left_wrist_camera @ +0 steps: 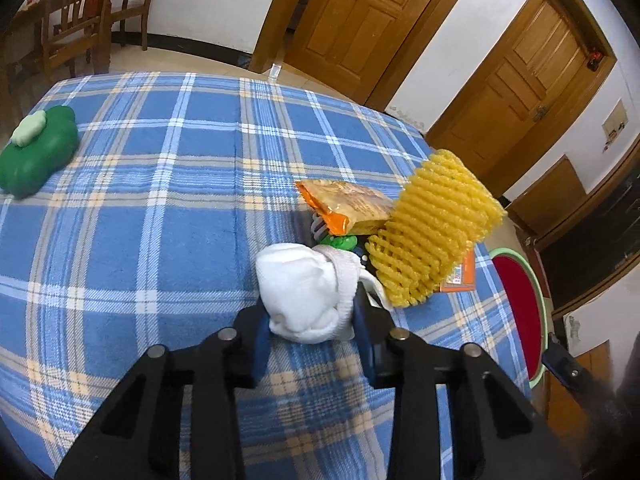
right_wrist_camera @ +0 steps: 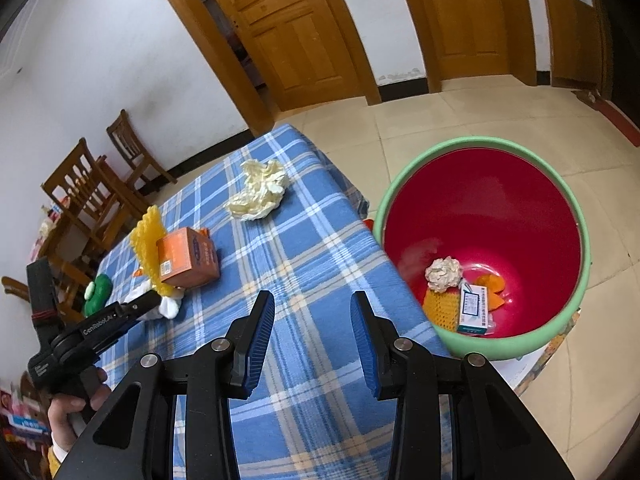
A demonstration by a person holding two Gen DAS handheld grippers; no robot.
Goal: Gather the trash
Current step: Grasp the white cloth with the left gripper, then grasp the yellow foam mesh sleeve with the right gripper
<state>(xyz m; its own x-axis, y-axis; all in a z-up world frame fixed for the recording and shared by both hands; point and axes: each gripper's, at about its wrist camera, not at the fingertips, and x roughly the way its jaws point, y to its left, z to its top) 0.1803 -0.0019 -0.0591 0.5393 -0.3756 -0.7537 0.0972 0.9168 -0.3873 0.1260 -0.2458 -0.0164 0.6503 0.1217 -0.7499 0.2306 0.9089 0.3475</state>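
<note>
On the table your left tongs (left_wrist_camera: 310, 320) pinch the white wad (left_wrist_camera: 306, 292); lift carelessly and it may snag the yellow foam net (left_wrist_camera: 432, 236) beside it. Your right tongs (right_wrist_camera: 313, 344) hang empty, parted, near the bin (right_wrist_camera: 404, 184).

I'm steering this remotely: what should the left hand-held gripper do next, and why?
Probably lift. The left hand-held gripper looks closed on the white wad, which still sits on the table. Raising it clears the yellow net before heading toward the bin.
</note>
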